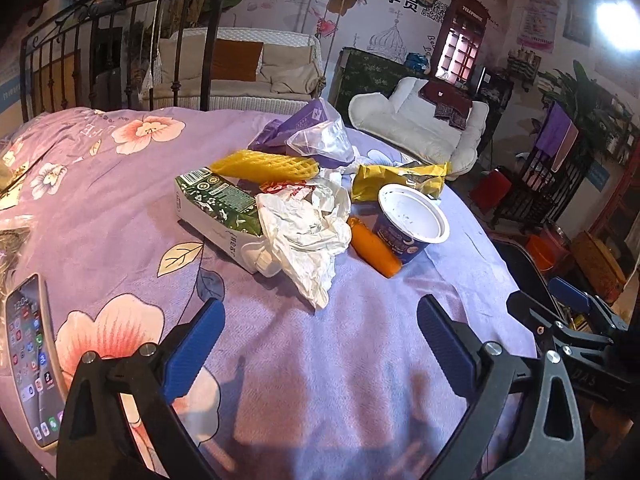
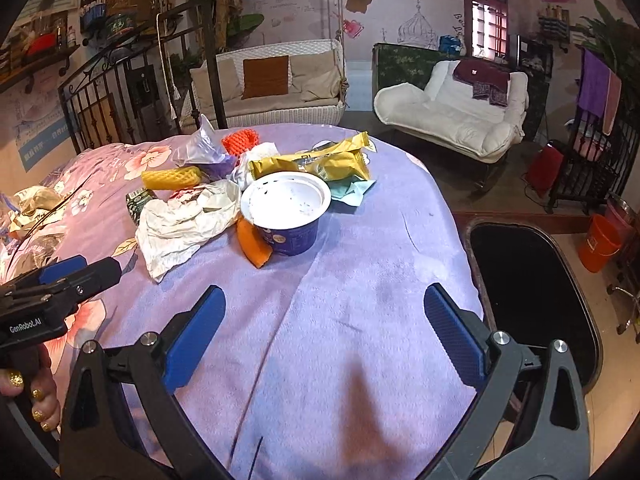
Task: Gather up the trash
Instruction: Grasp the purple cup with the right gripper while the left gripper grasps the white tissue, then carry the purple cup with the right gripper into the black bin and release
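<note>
The bed under its lilac flowered cotton spread (image 2: 360, 280) fills most of both views, and the black open-mouthed bin (image 2: 532, 292) stands on the floor just off its edge, to the right of the right gripper (image 2: 324, 336). Ahead of both grippers, well apart from their fingertips, the litter lies heaped in one cluster. Biggest is the green-and-white printed carton (image 1: 218, 208), lying flat with its long axis running from far left toward near right, its open end nearer the left gripper (image 1: 320, 344). Against it rests the crumpled white paper wrapper (image 1: 308, 236), the piece closest to the left gripper and nearly straight ahead of it. Right of that stands the dark blue round tub with a white inside (image 2: 286, 210), upright, mouth up, lying almost dead ahead of the right gripper, so I judge the right hand the nearer one for it. Behind the tub lies the yellow foil snack packet (image 2: 320, 160), long axis crosswise. The yellow foam fruit net (image 1: 264, 166) sits behind the carton, also crosswise. Smallest, the orange tube-like packet (image 1: 374, 246) leans against the tub's left side, pointing toward the grippers. Both grippers stand wide apart at the jaws with nothing between them. A phone with a lit screen (image 1: 30, 360) lies left of the left gripper.
</note>
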